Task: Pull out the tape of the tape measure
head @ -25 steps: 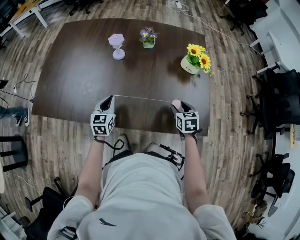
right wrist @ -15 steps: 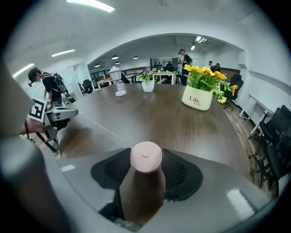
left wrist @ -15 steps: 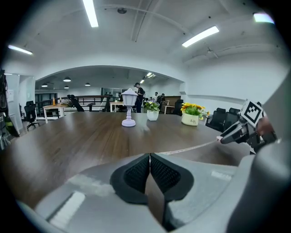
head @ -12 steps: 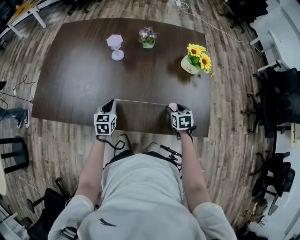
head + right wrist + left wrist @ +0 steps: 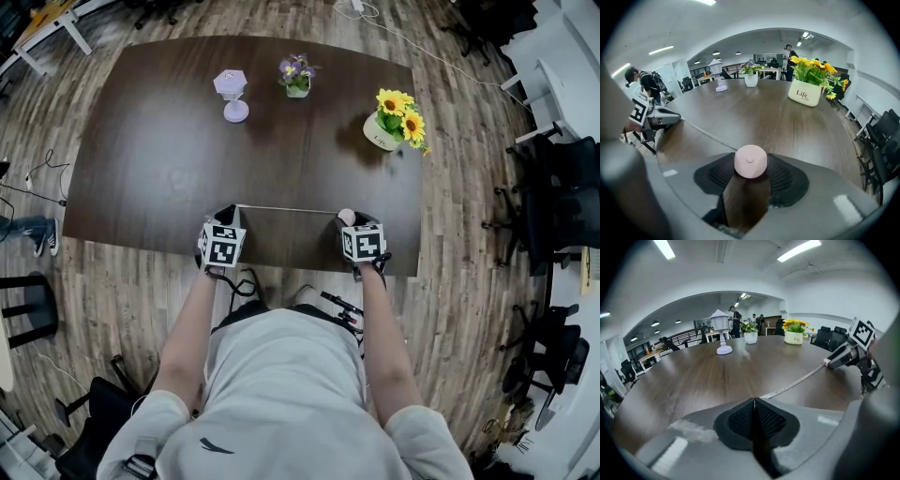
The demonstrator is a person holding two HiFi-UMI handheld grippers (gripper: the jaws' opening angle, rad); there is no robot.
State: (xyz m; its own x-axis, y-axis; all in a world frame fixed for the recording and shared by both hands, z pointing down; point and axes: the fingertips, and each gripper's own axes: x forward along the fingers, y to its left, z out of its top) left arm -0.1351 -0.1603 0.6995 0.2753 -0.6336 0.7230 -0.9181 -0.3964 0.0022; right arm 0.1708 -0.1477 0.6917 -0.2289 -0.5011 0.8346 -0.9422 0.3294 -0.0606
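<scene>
Your left gripper (image 5: 753, 401) has its jaws pressed together, pinching the end of the tape (image 5: 286, 209). Your right gripper (image 5: 354, 219) has its jaws spread wide, and their pads clamp the tape measure (image 5: 750, 161), a round pale pink case with a small button at the centre of its face.

The tape runs out of the case as a thin pale line, drawn straight from right to left between the two grippers. It lies low over the table (image 5: 150, 159), close to the near edge. Whether it touches the wood cannot be made out.

Both grippers point downward at the near edge of the table, the left one at the near left and the right one at the near right. Each carries a cube with black and white square markers. Your forearms reach to them from below.

The table is dark brown wood. Three things stand on its far half, well apart from the tape. A lilac lantern (image 5: 232, 94) stands at the far left of centre. A small white pot of purple flowers (image 5: 296, 75) stands just right of it. A cream pot of sunflowers (image 5: 394, 117) stands towards the far right.
</scene>
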